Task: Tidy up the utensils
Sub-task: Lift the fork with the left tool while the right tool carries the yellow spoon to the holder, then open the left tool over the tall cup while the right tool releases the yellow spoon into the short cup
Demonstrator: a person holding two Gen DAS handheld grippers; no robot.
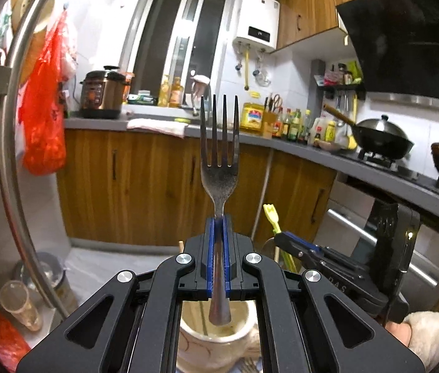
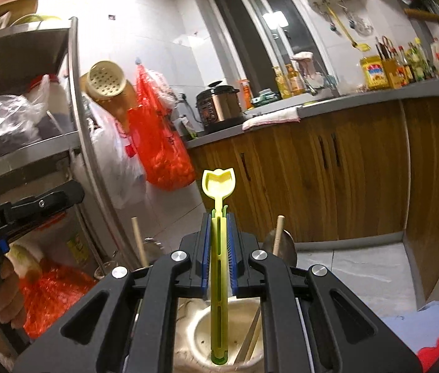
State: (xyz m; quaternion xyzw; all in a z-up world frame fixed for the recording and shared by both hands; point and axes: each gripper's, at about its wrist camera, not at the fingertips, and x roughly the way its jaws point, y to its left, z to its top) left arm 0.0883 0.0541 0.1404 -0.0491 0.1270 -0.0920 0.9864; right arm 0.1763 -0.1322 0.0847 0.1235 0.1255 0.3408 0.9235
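Two grippers, each clenched on one utensil—left gripper (image 1: 218, 217) on a fork (image 1: 219, 168), right gripper (image 2: 219, 217) on a yellow-green scoop (image 2: 218, 183).

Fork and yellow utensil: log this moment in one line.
left gripper: shut on fork | right gripper: shut on yellow utensil | both over holder

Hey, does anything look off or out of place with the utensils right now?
Nothing looks spilled or broken. The fork is clamped upright in the left hand-held gripper above the holder, and the yellow utensil stands upright in the right hand-held gripper.
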